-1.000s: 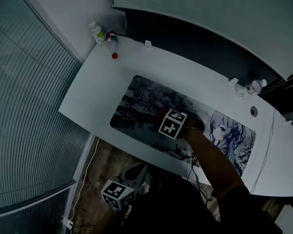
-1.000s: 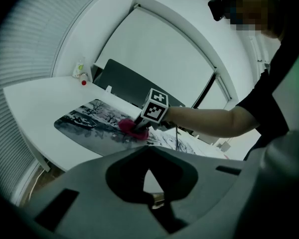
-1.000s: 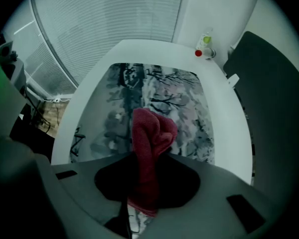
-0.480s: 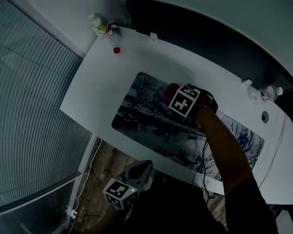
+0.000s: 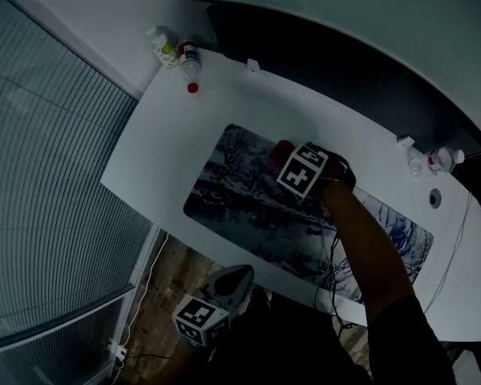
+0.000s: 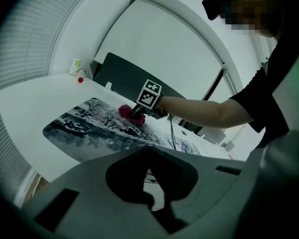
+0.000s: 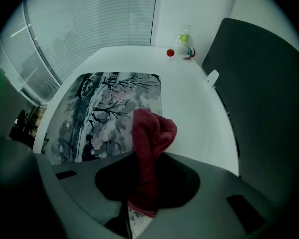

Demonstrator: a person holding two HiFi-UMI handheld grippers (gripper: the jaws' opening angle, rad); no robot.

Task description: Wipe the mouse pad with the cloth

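The cloth (image 7: 149, 138), a dark red terry rag, is bunched into a folded lump and clenched in the right gripper (image 7: 139, 208), its free end sticking out ahead of the jaws. In the head view it rests on the mouse pad (image 5: 232, 191) near the pad's far long edge, within the left half.

The pad is a long desk mat printed with a snowy tree scene and an anime figure. Its long axis runs along the white desk (image 5: 168, 127). From the claw, the left end of the pad lies ahead and the bulk of its width lies off to the claw's left, toward the person; the right half stretches back under the forearm. My judgement is that the next stroke turns on this: dragging the rag along the long axis, or pulling it across toward the near edge.

The right hand is the working one. The left gripper (image 6: 152, 193) hangs low, off the near edge of the desk, well apart from the pad, jaws drawn together on nothing.

2 small bottles (image 5: 180, 54) sit at the far left corner of the desk, one with a red cap; their contents cannot be told.
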